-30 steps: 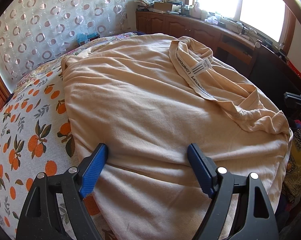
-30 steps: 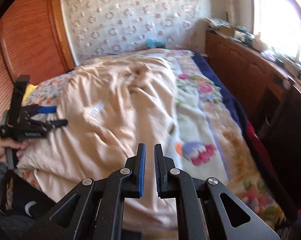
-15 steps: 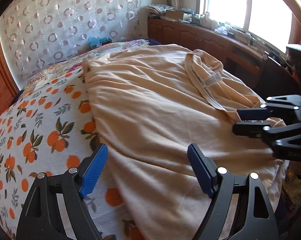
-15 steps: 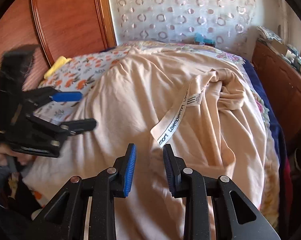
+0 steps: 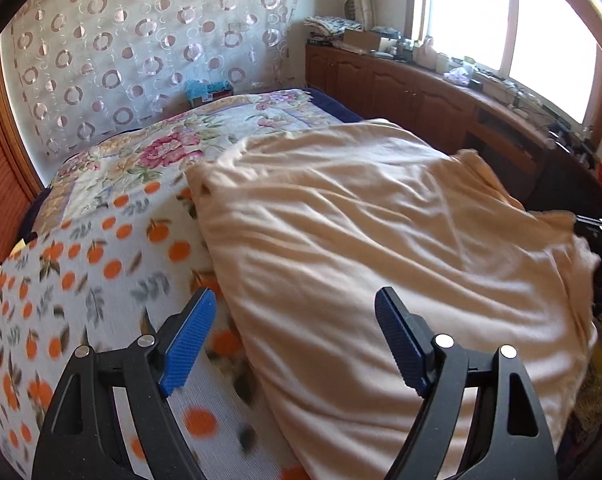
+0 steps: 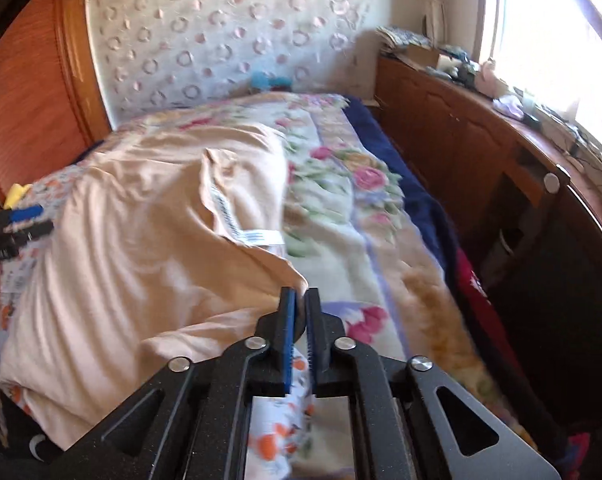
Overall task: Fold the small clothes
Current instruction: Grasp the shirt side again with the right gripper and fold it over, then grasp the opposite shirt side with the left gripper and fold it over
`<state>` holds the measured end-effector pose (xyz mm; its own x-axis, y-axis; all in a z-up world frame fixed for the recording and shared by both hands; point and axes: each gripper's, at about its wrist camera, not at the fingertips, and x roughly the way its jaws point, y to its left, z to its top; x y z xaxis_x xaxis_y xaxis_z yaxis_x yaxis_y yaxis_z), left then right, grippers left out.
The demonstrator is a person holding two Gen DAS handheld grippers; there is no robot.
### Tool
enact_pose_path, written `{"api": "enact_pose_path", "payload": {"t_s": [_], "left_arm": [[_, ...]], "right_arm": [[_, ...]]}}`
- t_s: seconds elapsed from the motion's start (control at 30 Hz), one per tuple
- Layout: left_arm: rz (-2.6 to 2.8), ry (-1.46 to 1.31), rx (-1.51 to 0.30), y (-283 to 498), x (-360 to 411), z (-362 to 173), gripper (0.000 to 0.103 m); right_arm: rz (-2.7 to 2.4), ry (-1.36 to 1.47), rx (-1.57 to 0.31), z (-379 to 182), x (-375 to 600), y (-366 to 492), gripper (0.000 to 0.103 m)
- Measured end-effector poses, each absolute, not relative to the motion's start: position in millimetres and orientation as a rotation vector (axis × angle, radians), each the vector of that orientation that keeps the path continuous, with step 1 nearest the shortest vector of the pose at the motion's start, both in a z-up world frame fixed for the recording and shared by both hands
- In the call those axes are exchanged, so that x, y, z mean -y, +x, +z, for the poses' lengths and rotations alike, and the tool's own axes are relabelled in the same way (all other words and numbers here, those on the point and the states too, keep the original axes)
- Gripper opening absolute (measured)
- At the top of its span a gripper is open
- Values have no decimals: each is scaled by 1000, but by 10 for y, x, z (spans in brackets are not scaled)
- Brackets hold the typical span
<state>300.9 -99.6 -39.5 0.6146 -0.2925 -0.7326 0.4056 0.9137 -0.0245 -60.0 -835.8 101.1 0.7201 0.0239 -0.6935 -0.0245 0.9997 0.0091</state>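
A peach garment (image 5: 381, 240) lies spread on the patterned bedspread (image 5: 101, 248), its waistband edge now drawn sideways by the right gripper (image 6: 299, 320), whose fingers pinch the fabric. The left gripper (image 5: 297, 340) hovers with fingers wide apart and empty, having shifted toward the garment's left edge.

I see a soft, matt peach cloth garment (image 5: 381, 240), a fuzzy printed blanket (image 5: 101, 264), glossy wooden cabinets (image 5: 413, 92), and matt black plastic fingers (image 5: 473, 400) with 2 ribbed blue pads (image 5: 189, 340).
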Motion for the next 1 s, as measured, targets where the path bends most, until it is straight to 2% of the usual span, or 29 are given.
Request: {"api": "enact_pose_path", "payload": {"t_s": [0.03, 0.07, 0.1, 0.17, 0.33, 0.47, 0.7, 0.8, 0.87, 0.9, 1.0], "left_arm": [[-396, 147, -819, 3128, 975, -396, 82], [-389, 146, -820, 3194, 966, -397, 82], [-377, 146, -821, 3301, 941, -396, 82], [-363, 144, -827, 3479, 899, -410, 82], [-330, 121, -893, 4020, 798, -499, 82], [-350, 75, -943, 4340, 766, -600, 82], [-378, 85, -940, 4285, 820, -735, 82], [-395, 103, -907, 4275, 855, -725, 65], [-433, 86, -893, 4303, 873, -697, 26], [-426, 83, -896, 4341, 871, -675, 15], [-395, 77, -861, 4400, 814, -519, 12]], "right_arm": [[22, -1, -756, 1037, 8343, -525, 15], [37, 1, -741, 1069, 8319, -437, 24], [61, 1, -731, 1102, 8269, -319, 37], [113, 4, -708, 1117, 8134, -30, 52], [282, -1, -735, 1099, 8001, 954, 54], [362, 55, -840, 909, 7971, 1672, 54], [380, 66, -819, 911, 8002, 1624, 54], [360, 69, -788, 960, 8145, 1289, 54], [358, 100, -780, 987, 8238, 1065, 54], [352, 102, -779, 992, 8268, 950, 54], [324, 92, -759, 1041, 8333, 571, 54]]}}
